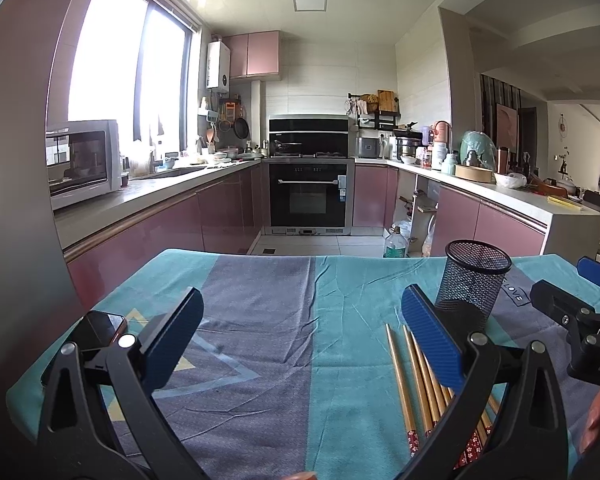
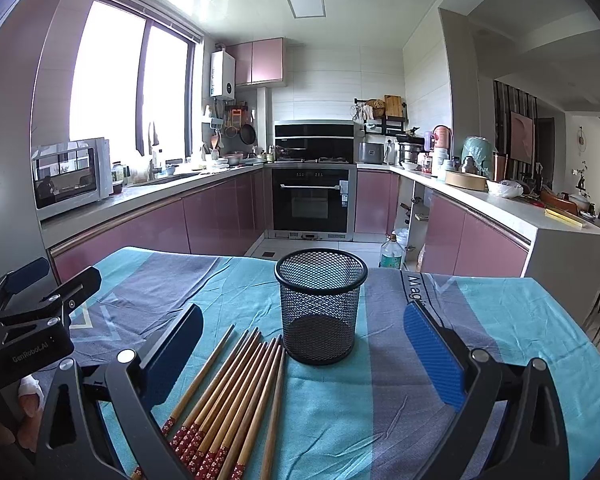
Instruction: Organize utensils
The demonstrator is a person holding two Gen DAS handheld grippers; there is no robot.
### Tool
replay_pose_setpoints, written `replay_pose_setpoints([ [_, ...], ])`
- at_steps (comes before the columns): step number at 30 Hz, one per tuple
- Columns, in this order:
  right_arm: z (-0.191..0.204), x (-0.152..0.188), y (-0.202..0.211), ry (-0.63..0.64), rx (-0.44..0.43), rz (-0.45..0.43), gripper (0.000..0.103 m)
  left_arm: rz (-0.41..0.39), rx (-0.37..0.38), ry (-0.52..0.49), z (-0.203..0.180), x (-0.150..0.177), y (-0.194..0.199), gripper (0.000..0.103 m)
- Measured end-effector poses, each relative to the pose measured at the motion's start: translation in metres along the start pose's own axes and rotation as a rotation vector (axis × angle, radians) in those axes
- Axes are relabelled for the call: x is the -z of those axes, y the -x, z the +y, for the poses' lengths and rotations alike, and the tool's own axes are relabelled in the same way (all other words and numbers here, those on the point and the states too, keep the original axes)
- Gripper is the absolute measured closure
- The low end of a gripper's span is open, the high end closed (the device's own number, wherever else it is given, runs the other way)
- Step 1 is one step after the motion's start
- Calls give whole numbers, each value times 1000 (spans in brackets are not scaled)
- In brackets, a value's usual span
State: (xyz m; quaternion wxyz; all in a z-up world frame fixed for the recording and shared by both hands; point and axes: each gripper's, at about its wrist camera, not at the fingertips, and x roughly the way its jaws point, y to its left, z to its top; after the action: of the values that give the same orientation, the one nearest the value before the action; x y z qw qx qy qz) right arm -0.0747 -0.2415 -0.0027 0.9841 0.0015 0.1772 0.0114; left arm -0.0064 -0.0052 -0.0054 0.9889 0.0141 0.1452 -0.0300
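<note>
Several wooden chopsticks (image 2: pixel 236 392) with red patterned ends lie side by side on the cloth-covered table, just left of an upright black mesh cup (image 2: pixel 321 306). My right gripper (image 2: pixel 302 340) is open and empty, hovering above the chopsticks and cup. In the left wrist view the chopsticks (image 1: pixel 416 380) lie partly under the right finger and the mesh cup (image 1: pixel 474 280) stands behind it. My left gripper (image 1: pixel 300 320) is open and empty over bare cloth to the left of the chopsticks.
A teal and grey cloth (image 2: pixel 500 320) covers the table. A dark phone (image 1: pixel 96 328) lies near the table's left edge. Beyond the far edge are pink kitchen cabinets, an oven (image 2: pixel 312 196) and a plastic bottle (image 2: pixel 392 252) on the floor.
</note>
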Motion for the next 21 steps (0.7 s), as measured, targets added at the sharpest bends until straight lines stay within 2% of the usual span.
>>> replay_pose_setpoints([
  [21, 0, 0, -4, -2, -8, 10, 6, 27, 11, 4, -2, 2, -4, 5],
])
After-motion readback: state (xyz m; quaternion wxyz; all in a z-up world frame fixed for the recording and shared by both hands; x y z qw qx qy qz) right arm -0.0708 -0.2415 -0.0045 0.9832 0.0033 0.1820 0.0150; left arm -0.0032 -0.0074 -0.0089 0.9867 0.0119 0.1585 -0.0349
